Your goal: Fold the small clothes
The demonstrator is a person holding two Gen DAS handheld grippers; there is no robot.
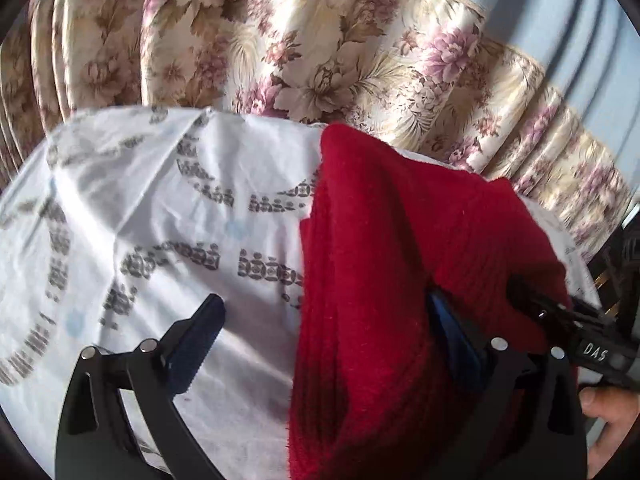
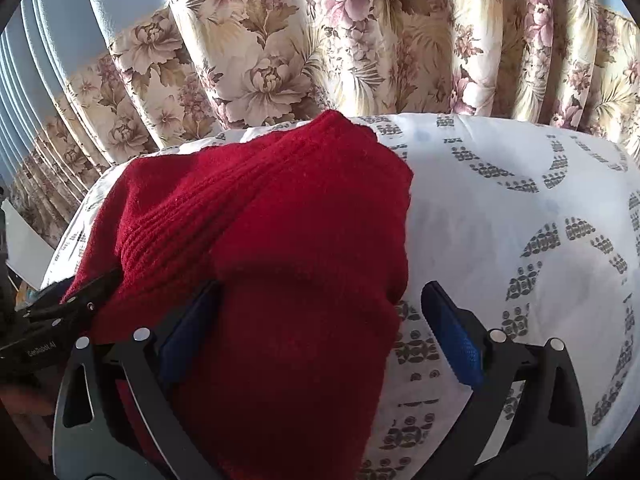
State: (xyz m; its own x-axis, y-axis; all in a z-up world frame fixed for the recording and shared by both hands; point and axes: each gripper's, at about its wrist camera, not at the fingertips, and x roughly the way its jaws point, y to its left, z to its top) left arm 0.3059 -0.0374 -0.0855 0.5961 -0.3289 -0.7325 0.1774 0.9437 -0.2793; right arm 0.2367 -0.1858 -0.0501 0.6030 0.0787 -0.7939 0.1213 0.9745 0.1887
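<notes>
A dark red knitted garment (image 1: 380, 260) lies bunched on a white sheet with a grey pattern (image 1: 160, 208). My left gripper (image 1: 324, 300) is open over the garment's left edge. Its left finger (image 1: 200, 332) hangs over bare sheet, and red knit partly covers the right one. A black finger (image 1: 536, 304) of the right gripper reaches into the cloth at the right. In the right wrist view, my right gripper (image 2: 320, 285) stands open astride the red garment (image 2: 280, 220). The left pad (image 2: 188, 328) is against the knit; the right pad (image 2: 452, 340) is clear of it.
A pleated floral curtain (image 2: 320, 40) hangs close behind the sheet's far edge, with pale blue ribbed wall (image 1: 580, 20) beside it. The sheet (image 2: 520, 220) spreads wide to the right of the garment. A person's thumb (image 1: 608, 404) shows at the lower right. A white flat object (image 2: 20, 240) stands left.
</notes>
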